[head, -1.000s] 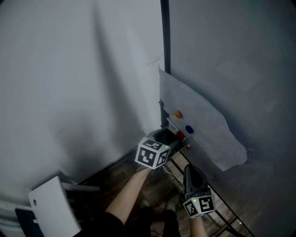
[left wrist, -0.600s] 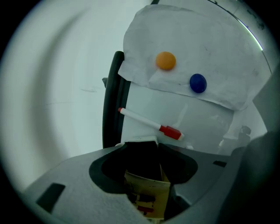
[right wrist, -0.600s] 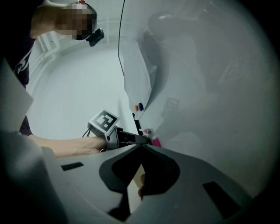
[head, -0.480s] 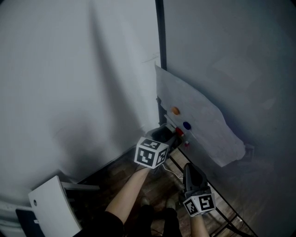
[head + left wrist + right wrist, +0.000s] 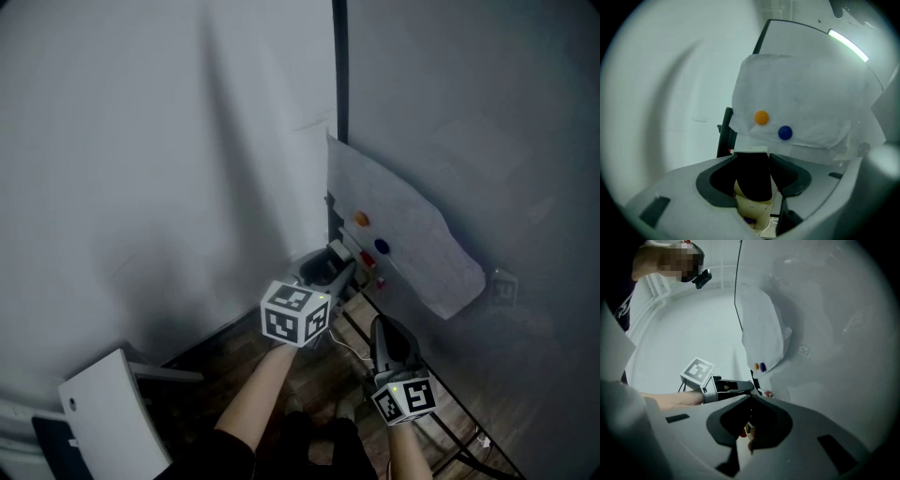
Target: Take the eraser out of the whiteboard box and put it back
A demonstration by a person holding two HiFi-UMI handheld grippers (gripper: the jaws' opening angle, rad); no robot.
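My left gripper [image 5: 332,266] is shut on the eraser [image 5: 751,174], a dark block with a white top, and holds it up in front of the whiteboard. In the left gripper view the eraser fills the gap between both jaws, and the beige whiteboard box [image 5: 753,209] lies below it. In the head view the eraser [image 5: 336,255] is a small dark shape with a pale end. My right gripper [image 5: 392,343] hangs lower and to the right, shut and holding nothing. In the right gripper view its tips [image 5: 750,398] meet, and the left gripper [image 5: 740,386] stands ahead of them.
A white paper sheet [image 5: 403,220] hangs on the whiteboard under an orange magnet [image 5: 362,219] and a blue magnet [image 5: 381,247]. Red marker caps [image 5: 367,259] sit at the board's ledge. The board's dark frame post [image 5: 339,94] rises by the pale wall. A white panel [image 5: 108,412] stands on the wood floor at lower left.
The left gripper has lifted with the eraser between its jaws and drawn back from the box. The right gripper has risen slightly.
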